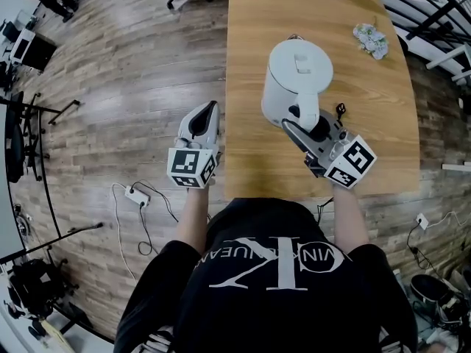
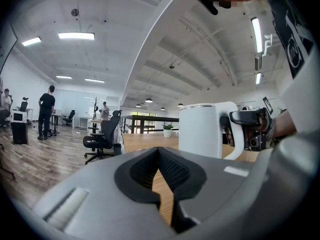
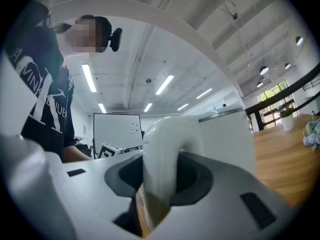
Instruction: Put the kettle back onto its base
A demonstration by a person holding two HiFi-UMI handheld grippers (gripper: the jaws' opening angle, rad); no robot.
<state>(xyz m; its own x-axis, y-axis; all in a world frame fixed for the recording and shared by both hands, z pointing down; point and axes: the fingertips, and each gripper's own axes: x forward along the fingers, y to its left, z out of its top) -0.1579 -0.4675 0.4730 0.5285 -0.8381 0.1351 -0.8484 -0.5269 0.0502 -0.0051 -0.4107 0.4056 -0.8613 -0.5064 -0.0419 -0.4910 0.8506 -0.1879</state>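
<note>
The wooden tabletop runs away from the person, and the white kettle stands upright over its near half, about midway between the left and right edges. Its long axis is vertical, the lid faces up and the handle is turned toward the near edge. No view shows whether its bottom touches the wood.

The right gripper comes in from the near edge and points across the table. Its jaws pinch the handle, which fills the gap between the pads, so the kettle lies straight ahead of that claw. The left gripper hangs beyond the tabletop's left edge, over the floor and well apart from the kettle. Its jaws are pressed together at the tips and carry nothing.

A dark rounded shape shows just under the handle on the kettle's near side. It may be the base, but too little of it shows to be sure. If it is, the coming move is judged a short shift toward the near edge, and the right hand is the nearer one.

No brand reads on the kettle. The person's black shirt bears a big "CK" monogram, crossed by smaller capitals of which only "VIN K" reads clearly
</note>
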